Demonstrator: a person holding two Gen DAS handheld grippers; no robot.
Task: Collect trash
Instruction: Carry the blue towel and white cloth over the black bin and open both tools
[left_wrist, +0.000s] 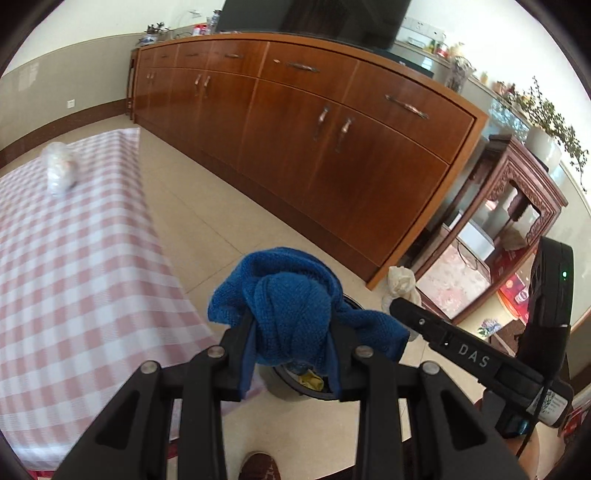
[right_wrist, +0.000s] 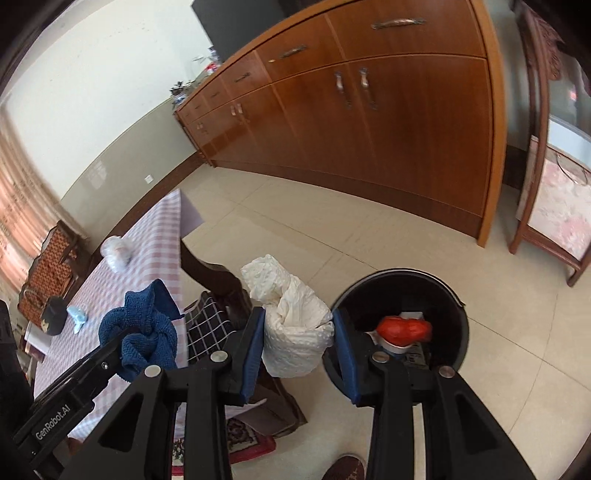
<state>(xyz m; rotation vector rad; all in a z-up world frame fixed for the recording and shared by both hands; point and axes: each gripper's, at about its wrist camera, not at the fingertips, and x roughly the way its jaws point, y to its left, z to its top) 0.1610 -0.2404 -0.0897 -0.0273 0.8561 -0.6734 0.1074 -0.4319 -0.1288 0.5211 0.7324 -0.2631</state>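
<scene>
The right gripper (right_wrist: 298, 347) was clamped on a crumpled wad of white paper (right_wrist: 291, 321), its blue pads pressing the wad from both sides, while the left gripper (left_wrist: 291, 343) was closed on a bunched blue cloth (left_wrist: 291, 306). Both loads hung over the tiled floor (right_wrist: 369, 229), just beside the edge of the checked table (left_wrist: 74, 258). The black trash bin (right_wrist: 458, 299) stood on the floor to the right of the paper in the right wrist view, already holding a red piece of rubbish (right_wrist: 404, 329), and in the left wrist view it sat partly hidden under the cloth. The step in hand looked like carrying the paper to the bin, and to do it well the right gripper probably needed to travel until the wad was squarely above the bin's mouth before letting go, since a loose wad could catch the rim. A clear wrapped item (left_wrist: 61, 173) lay on the table, apparently left to collect.
</scene>
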